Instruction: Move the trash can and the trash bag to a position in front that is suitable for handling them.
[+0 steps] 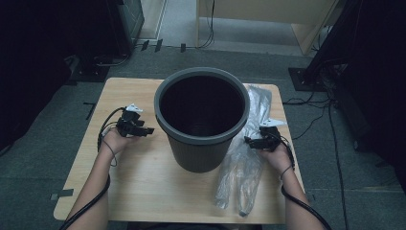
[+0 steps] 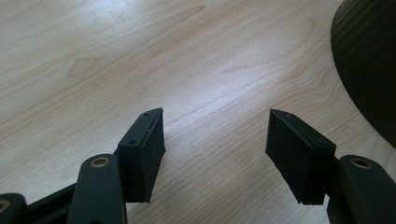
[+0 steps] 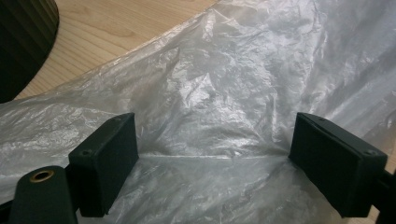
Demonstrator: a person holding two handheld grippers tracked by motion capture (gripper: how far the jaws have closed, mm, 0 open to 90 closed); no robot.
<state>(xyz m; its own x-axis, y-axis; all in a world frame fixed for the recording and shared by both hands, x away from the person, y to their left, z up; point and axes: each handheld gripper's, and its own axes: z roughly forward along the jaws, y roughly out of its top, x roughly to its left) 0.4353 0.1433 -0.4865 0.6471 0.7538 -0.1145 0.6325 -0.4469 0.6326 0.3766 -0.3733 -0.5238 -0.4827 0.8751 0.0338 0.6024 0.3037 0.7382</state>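
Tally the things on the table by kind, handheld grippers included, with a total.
Dark grey bin: 1
Clear plastic bag: 1
Handheld grippers, left gripper and right gripper: 2
Total: 4

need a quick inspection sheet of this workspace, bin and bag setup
surface: light wooden table, bare wood between the things
job's things: dark bin upright at the middle, nothing seen inside; clear plastic bag lying flat and crumpled along the bin's right side
clutter: nothing seen
grippers: left tongs open over bare wood beside the bin, nothing between the jaws; right tongs open over the plastic bag, film lying between the jaws, pads not pressing on it
cables: one black cable trailing along each forearm; more cables on the floor to the right
surroundings: grey carpet, dark equipment stands at both sides, pale furniture at the back
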